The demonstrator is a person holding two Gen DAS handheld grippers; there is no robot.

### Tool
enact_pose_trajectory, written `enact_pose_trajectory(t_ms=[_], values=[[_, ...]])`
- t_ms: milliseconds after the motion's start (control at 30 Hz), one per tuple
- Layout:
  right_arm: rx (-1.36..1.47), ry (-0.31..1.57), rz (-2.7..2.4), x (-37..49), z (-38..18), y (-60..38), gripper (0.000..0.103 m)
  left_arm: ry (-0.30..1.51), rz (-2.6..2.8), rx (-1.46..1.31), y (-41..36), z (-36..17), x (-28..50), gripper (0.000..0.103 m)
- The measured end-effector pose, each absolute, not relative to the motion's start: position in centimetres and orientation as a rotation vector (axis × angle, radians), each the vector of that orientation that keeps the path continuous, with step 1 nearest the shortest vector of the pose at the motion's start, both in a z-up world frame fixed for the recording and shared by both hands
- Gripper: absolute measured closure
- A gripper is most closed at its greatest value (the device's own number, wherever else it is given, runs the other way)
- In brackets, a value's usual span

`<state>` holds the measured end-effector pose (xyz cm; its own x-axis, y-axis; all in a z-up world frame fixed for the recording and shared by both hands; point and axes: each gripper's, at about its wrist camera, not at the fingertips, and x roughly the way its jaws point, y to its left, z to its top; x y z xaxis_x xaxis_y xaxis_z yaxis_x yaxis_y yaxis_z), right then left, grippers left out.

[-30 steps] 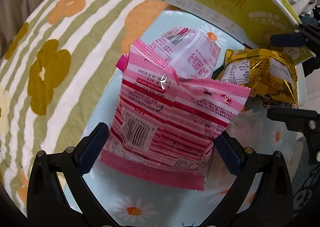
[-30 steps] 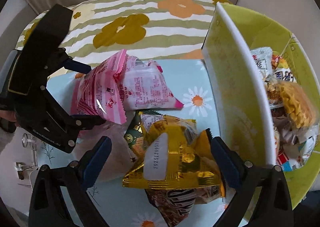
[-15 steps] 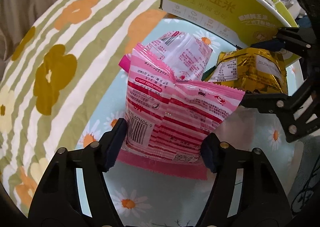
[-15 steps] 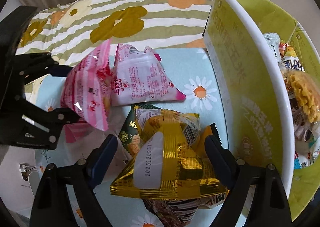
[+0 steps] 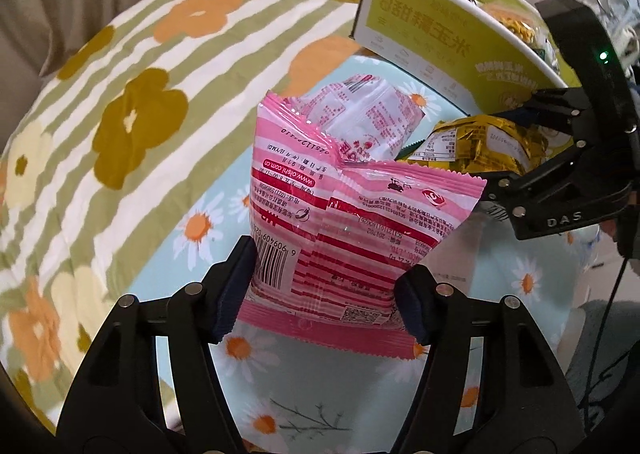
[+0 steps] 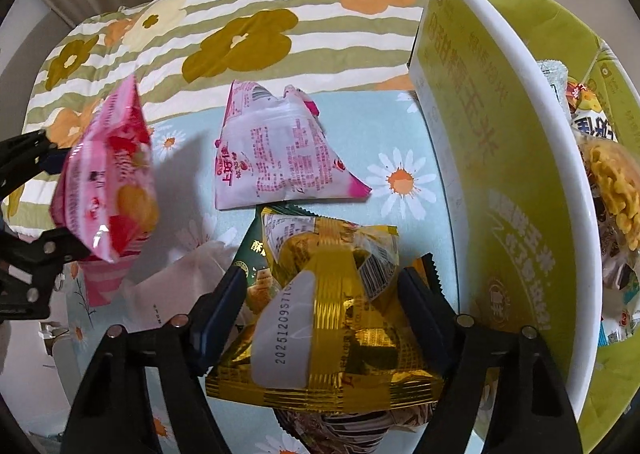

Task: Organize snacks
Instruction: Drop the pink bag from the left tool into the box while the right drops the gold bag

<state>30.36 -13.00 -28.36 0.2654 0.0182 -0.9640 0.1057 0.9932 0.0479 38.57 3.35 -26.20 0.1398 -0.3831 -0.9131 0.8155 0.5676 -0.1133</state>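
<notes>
Some snacks sit in the green box [image 6: 520, 189] already — the left gripper [image 5: 324, 286] squeezes the pink bag [image 5: 352, 221], the right gripper [image 6: 320, 306] has just been closing onto the gold bag [image 6: 336, 318]; one pale pink bag [image 6: 276, 157] waits.

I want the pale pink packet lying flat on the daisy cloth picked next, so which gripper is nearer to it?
Hard to call; probably the left. The left gripper holds the striped pink packet lifted just beside the pale pink packet. The right gripper is closing around the gold packet in front of it.
</notes>
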Motion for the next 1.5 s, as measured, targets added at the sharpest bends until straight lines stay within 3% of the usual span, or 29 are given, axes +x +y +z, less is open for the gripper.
enact_pose_trajectory(t_ms=[467,967,1267,1500], values=[[0.108,1.228,-0.008,28.2,-26.2,-12.9,0.052,1.141,-0.783,0.302,5.5,-23.6,35.9,0.042],[0.208,0.942,0.117,24.8,-15.8,-15.8,0.053,1.052,-0.637,0.201,4.6,-15.2,33.4,0.042],[0.203,0.834,0.195,22.1,-11.3,-24.6,0.054,0.994,-0.566,0.133,-3.9,-10.3,30.6,0.042],[0.195,0.818,0.239,21.1,-10.8,-32.9,0.054,1.003,-0.552,0.052,-13.8,-9.9,28.0,0.042]])
